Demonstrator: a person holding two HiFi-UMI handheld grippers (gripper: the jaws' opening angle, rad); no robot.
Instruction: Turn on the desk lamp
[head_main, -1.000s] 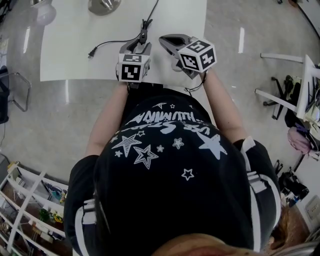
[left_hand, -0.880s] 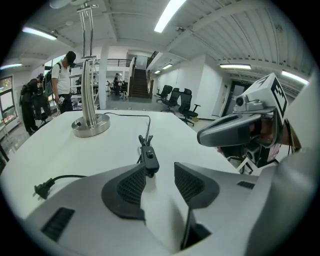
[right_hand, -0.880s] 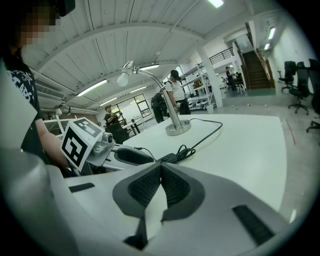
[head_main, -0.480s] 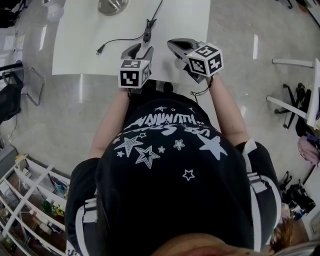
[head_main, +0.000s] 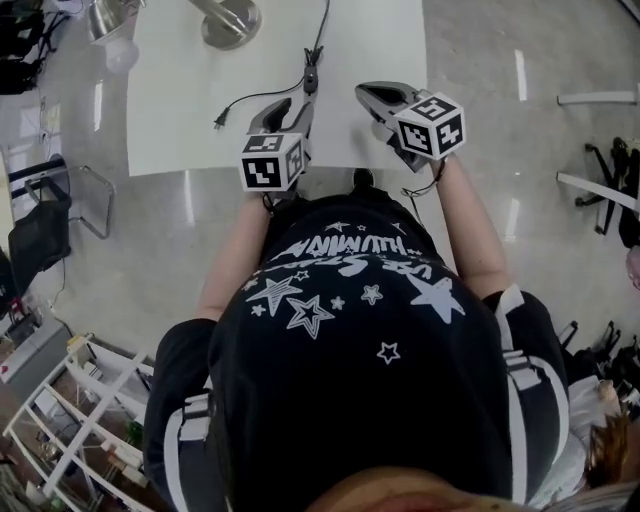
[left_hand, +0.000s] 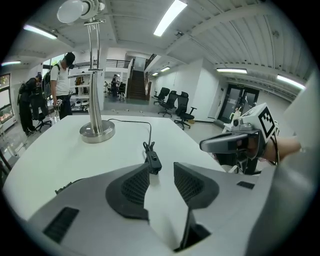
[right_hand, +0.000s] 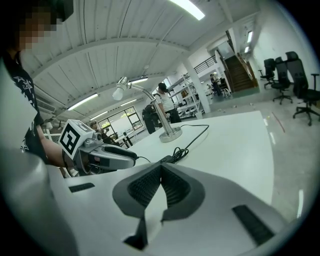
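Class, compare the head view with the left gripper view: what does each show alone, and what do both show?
Head view only: the person's star-printed shirt and white shelving. Left gripper view only: the open, empty jaws of the left gripper, a staircase, office chairs. Both: the desk lamp's base, the cord's inline switch, the white table and the right gripper.

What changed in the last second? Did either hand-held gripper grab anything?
Little: the head view slid, so more of the lamp shows at the top. Nothing was grabbed or let go. The left hand-held gripper stays open, aimed at the cord switch; the right hand-held gripper is shut and empty, both over the table's near edge.
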